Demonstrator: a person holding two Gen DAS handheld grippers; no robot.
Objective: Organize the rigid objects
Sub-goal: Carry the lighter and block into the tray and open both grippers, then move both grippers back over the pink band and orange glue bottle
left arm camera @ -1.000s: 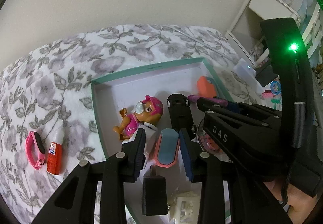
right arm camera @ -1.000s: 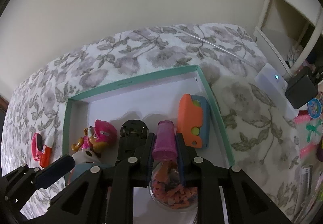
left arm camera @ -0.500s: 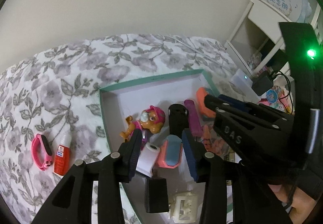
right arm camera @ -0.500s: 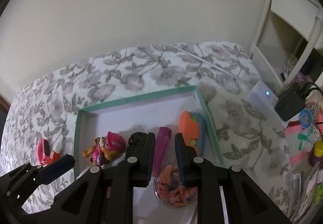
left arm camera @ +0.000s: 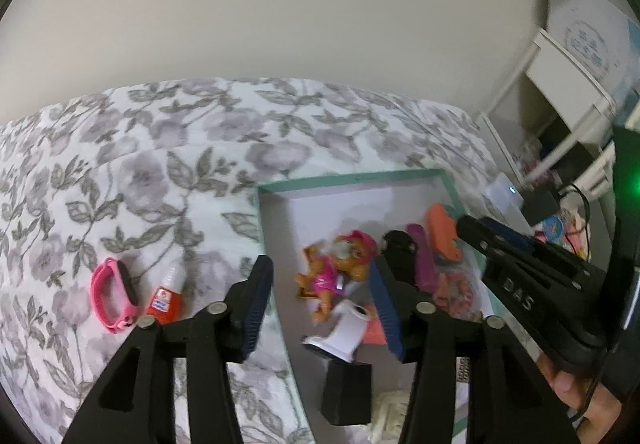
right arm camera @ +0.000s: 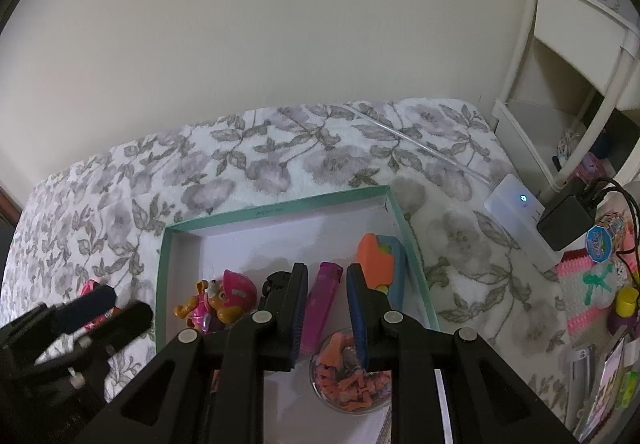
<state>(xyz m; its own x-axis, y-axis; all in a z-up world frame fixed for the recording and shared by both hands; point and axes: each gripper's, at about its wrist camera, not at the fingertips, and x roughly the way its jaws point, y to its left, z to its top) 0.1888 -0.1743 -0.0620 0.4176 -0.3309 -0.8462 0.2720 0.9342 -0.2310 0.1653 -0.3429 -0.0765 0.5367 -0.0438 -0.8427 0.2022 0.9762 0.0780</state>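
A teal-rimmed box (left arm camera: 344,179) (right arm camera: 280,209) lies on the flowered bedspread. It holds a pink dog figure (left arm camera: 340,268) (right arm camera: 228,296), a black toy car (right arm camera: 276,280), a purple tube (right arm camera: 326,292), an orange and blue toy (right arm camera: 376,256) and a clear dish of orange bits (right arm camera: 344,384). My left gripper (left arm camera: 320,304) hovers over the box's left wall, jaws opening, nothing between them. Left of it lie a pink wristband (left arm camera: 114,296) and a small red bottle (left arm camera: 166,296). My right gripper (right arm camera: 326,308) hangs shut above the purple tube, holding nothing.
A white roll (left arm camera: 348,328) and a black block (left arm camera: 346,392) sit at the box's near end. Right of the bed are a white device with a blue light (right arm camera: 516,203), a black adapter (right arm camera: 568,219), a white shelf (right arm camera: 560,83) and small colourful clutter.
The left jaws have spread wide, letting go of the pink-and-blue piece in the box, and the gripper has shifted left. The right gripper has lifted away from the purple tube.
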